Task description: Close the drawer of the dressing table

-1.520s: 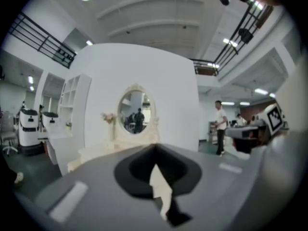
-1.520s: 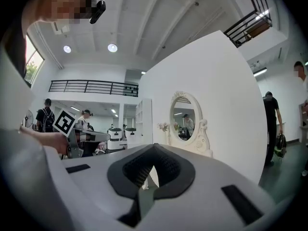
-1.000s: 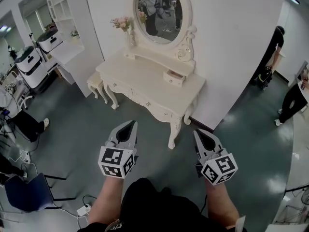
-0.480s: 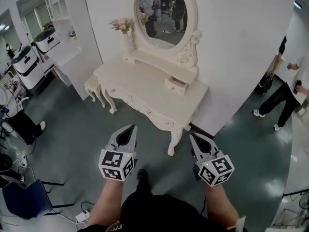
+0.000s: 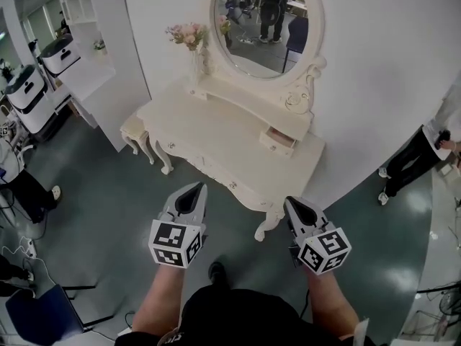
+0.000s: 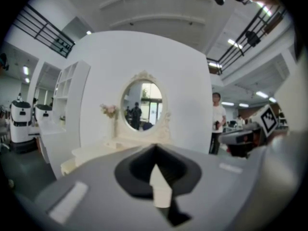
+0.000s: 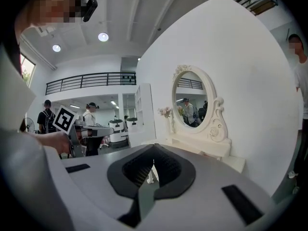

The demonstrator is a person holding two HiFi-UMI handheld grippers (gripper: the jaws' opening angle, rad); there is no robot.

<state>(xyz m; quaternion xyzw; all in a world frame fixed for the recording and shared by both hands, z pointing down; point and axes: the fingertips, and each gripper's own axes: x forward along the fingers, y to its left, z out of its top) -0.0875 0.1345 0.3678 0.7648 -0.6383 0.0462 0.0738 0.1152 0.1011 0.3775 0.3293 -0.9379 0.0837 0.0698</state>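
The cream dressing table [image 5: 216,139] with its oval mirror [image 5: 266,20] stands against the white wall ahead. A small drawer [image 5: 278,141] under the mirror shelf, at the table's right end, is pulled out. My left gripper [image 5: 199,187] hangs over the floor in front of the table, shut and empty. My right gripper [image 5: 288,202] is level with it near the table's right front leg, also shut and empty. In the left gripper view the left gripper [image 6: 155,147] points at the mirror. In the right gripper view the right gripper [image 7: 154,147] points at the table [image 7: 202,146] from its right.
A cream stool [image 5: 135,130] is tucked at the table's left end. A flower vase [image 5: 190,40] stands on the tabletop. White shelving [image 5: 86,20] and white machines [image 5: 29,92] line the left. A person [image 5: 418,153] stands at the right; a blue chair [image 5: 32,316] sits behind left.
Both grippers, still shut, have moved forward with the person. The dressing table is closer and larger in view. The person at the right has shifted.
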